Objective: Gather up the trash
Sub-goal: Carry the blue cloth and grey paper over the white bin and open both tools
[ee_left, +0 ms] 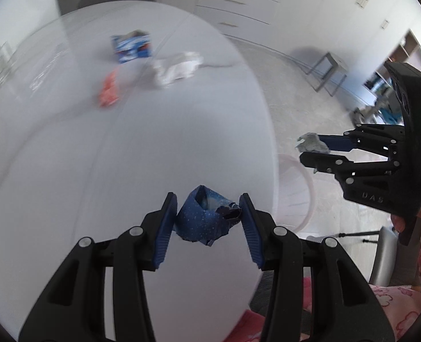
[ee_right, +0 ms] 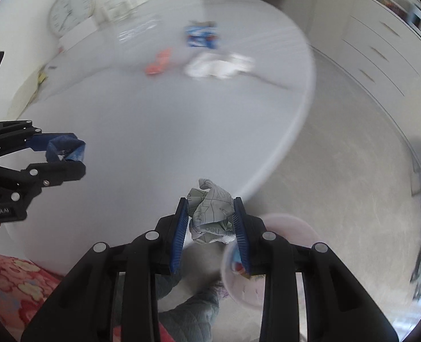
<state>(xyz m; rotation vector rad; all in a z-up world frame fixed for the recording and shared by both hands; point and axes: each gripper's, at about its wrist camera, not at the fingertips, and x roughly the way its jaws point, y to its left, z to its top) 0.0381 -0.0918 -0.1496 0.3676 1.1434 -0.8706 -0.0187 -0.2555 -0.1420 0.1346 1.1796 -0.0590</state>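
Presently: left gripper [ee_left: 209,222] pinching crumpled blue wrapper [ee_left: 203,218] above white table [ee_left: 124,148]; right gripper [ee_right: 211,226] clamped on crumpled printed paper [ee_right: 210,216] near table edge, pink bin [ee_right: 281,222] beneath.

Left wrist view looked steeply down along left tongs [ee_left: 209,219], close above tabletop [ee_left: 124,148] near edge. Right wrist view looked down along right tongs [ee_right: 210,216], over tabletop edge and floor [ee_right: 338,171]. Both shared tabletop, far litter; each caught other tongs at side.
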